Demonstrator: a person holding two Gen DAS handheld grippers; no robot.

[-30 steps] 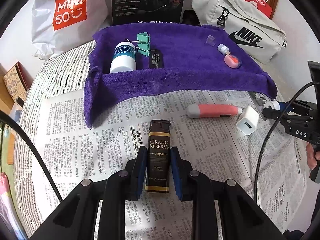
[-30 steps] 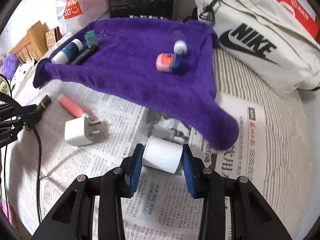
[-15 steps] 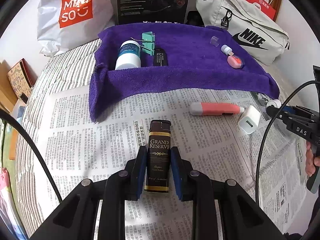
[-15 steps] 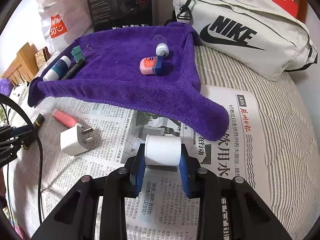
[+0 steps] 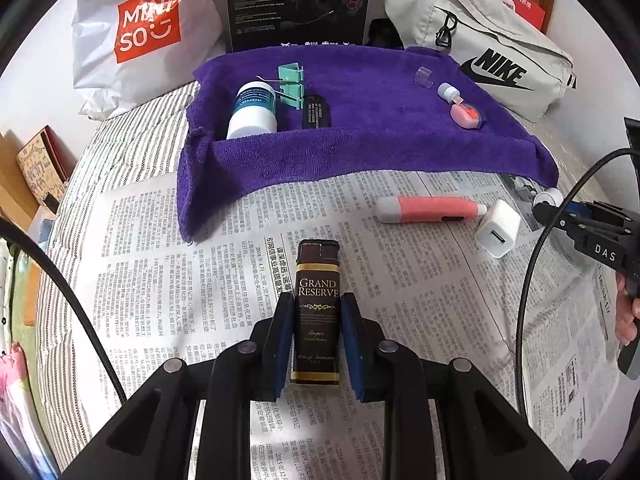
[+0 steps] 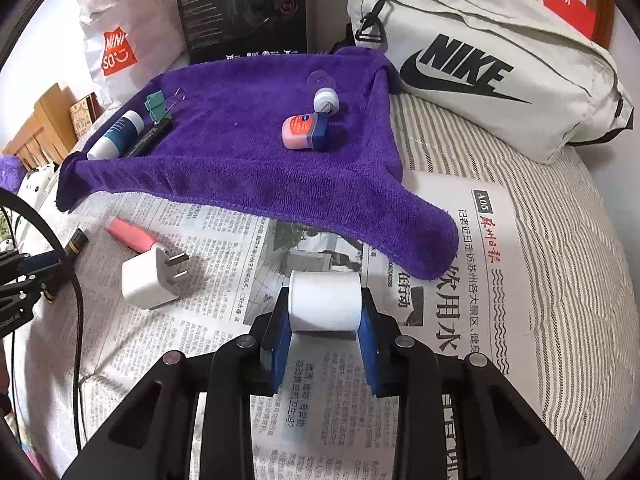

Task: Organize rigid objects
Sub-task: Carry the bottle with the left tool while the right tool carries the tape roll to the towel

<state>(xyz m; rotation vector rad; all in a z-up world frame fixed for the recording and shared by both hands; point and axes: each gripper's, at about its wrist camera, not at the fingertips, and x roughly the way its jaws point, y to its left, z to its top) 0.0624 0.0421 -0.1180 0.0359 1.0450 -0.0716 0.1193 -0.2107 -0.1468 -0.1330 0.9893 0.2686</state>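
Observation:
My left gripper (image 5: 317,344) is shut on a dark brown lighter (image 5: 317,312) lettered GRAND RESERVE, just above the newspaper (image 5: 180,264). My right gripper (image 6: 325,340) is shut on a small white cylinder (image 6: 325,300), its blue pads pressing both ends. On the purple towel (image 5: 360,144) lie a white and teal bottle (image 5: 253,110), a green binder clip (image 5: 291,82), a flat black item (image 5: 316,111), a small white vial (image 5: 449,92) and a pink jar (image 5: 464,115). A pink tube (image 5: 430,209) and a white plug adapter (image 5: 497,228) rest on the newspaper.
A white Miniso bag (image 5: 140,36), a black box (image 5: 298,2) and a grey Nike bag (image 5: 492,56) line the back. Striped bedding (image 6: 572,248) lies under the paper. Black cables (image 5: 532,276) cross at the sides. A hand (image 5: 626,316) shows at the right edge.
The right gripper closed onto the white cylinder and rolled so the cylinder sits level. The left gripper kept its hold on the lighter in about the same place.

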